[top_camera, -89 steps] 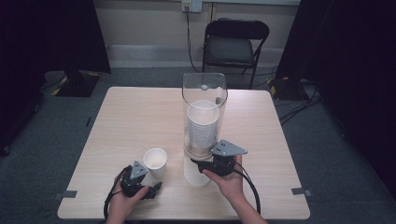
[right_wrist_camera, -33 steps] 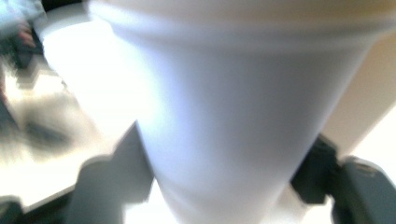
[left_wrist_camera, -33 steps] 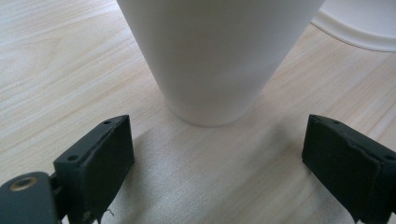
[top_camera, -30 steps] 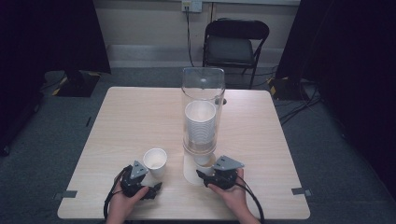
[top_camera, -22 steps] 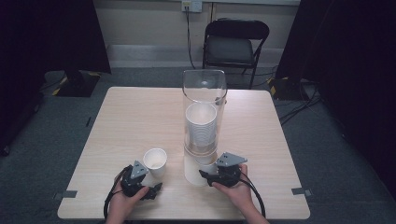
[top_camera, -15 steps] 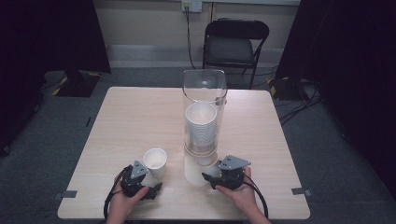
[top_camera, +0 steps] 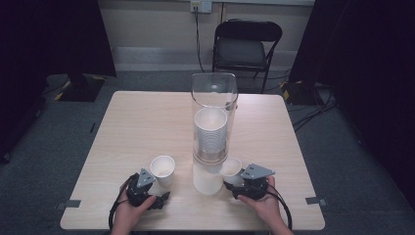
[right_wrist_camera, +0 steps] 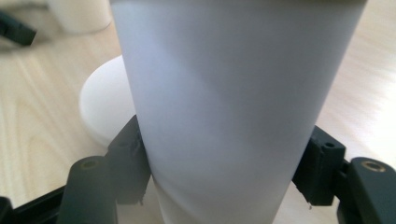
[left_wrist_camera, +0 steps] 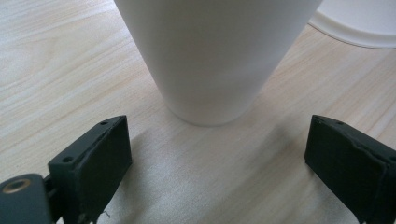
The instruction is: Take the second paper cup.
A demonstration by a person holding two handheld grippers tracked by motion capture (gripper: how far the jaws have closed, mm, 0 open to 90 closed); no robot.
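A clear tube dispenser (top_camera: 214,105) with a stack of white cups (top_camera: 210,134) stands mid-table on a white base (top_camera: 205,178). My right gripper (top_camera: 233,178) sits just right of the base, shut on a tilted white cup (top_camera: 231,167). In the right gripper view that cup (right_wrist_camera: 233,107) sits between both pads; the jaws have just been opening a little but still touch it. My left gripper (top_camera: 157,189) stands open behind a second white cup (top_camera: 162,170), upright on the table. That cup (left_wrist_camera: 215,56) is ahead of the left gripper (left_wrist_camera: 217,154), untouched.
The light wooden table (top_camera: 142,127) has bare room at the left and the back. A black folding chair (top_camera: 247,46) stands beyond the far edge. The dispenser's base (right_wrist_camera: 105,107) lies close behind the held cup. Both hands rest near the front edge.
My right gripper has come down from the dispenser's mouth and slid right along the front of the table, with a cup in it. The left gripper and its cup have stayed put.
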